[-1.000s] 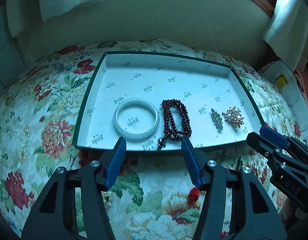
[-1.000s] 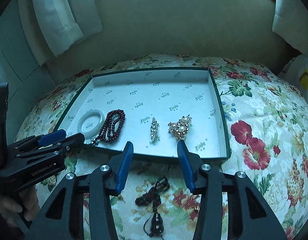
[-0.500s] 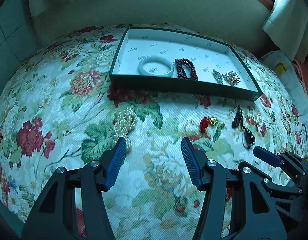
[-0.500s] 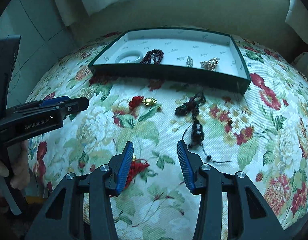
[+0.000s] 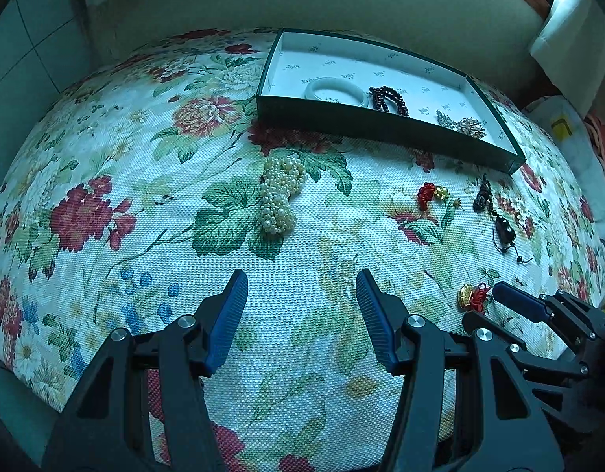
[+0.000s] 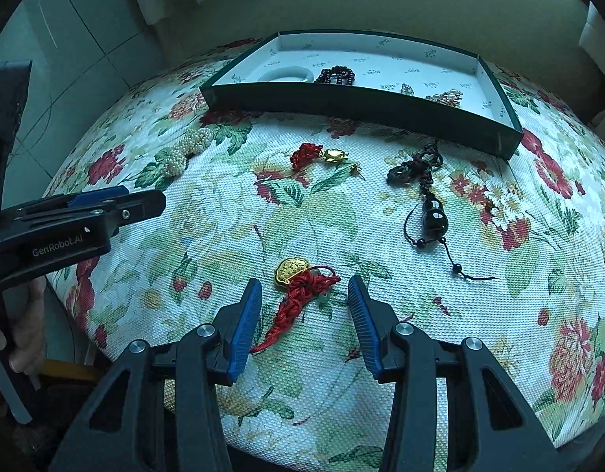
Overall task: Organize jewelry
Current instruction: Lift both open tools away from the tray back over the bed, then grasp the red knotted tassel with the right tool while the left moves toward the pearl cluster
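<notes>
The gold charm (image 6: 290,271) sits framed by the released right hand-held gripper (image 6: 305,290), so it's best pinched at the red knot (image 6: 302,291).

Woven floral cloth (image 6: 440,314); glossy black bead (image 6: 435,217)

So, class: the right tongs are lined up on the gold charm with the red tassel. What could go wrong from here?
1. The right tongs may pinch only the red tassel, leaving the gold charm dangling and swinging.
2. The tray has a raised front wall the dangling charm could snag on.
3. The black bead pendant trails a thin cord nearby that might get dragged.
</notes>
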A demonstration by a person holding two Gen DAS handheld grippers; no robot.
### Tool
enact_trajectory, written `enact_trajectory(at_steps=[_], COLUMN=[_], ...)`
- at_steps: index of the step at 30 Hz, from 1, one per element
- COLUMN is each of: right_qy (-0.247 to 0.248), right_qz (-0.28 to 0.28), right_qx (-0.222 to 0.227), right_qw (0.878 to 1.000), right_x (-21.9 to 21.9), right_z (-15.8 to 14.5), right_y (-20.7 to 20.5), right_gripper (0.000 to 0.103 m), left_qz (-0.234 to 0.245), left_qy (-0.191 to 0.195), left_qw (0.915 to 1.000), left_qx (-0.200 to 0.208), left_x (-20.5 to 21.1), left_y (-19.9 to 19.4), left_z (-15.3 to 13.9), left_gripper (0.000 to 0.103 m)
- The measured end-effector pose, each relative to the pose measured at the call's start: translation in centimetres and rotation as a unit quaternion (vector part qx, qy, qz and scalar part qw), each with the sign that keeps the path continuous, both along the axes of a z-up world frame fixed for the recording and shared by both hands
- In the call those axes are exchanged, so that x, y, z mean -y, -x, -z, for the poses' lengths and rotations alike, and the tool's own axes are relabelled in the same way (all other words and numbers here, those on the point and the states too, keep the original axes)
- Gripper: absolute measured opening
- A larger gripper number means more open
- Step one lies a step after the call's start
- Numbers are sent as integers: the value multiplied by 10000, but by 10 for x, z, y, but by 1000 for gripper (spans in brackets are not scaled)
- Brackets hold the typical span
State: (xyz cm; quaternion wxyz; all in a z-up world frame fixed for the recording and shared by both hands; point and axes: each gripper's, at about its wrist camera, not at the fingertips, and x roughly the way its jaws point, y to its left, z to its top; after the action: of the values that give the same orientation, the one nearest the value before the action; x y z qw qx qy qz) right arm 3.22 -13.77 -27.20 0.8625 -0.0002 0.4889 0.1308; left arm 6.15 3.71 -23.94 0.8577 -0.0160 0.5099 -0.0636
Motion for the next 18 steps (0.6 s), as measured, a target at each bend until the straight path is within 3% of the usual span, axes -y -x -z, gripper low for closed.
enact_trajectory(at_steps=[2, 11, 18], right_qy=[105, 245, 176], right_qz=[-35, 58, 226], right_qx=[52, 112, 145], right_qw=[9999, 9996, 9995], right_x=[-3, 8, 19], right_z=[1, 0, -3], right_y=[0, -1, -5], right_gripper=[44, 11, 11], left_qz=[2, -63, -122], left_qy=[-3, 1, 6], left_qw=[10000, 10000, 9999], left_qx=[15, -55, -36], left_x=[0, -2, -8], left_y=[0, -4, -8], left_z=[-1, 3, 4], left_gripper=[57, 57, 57])
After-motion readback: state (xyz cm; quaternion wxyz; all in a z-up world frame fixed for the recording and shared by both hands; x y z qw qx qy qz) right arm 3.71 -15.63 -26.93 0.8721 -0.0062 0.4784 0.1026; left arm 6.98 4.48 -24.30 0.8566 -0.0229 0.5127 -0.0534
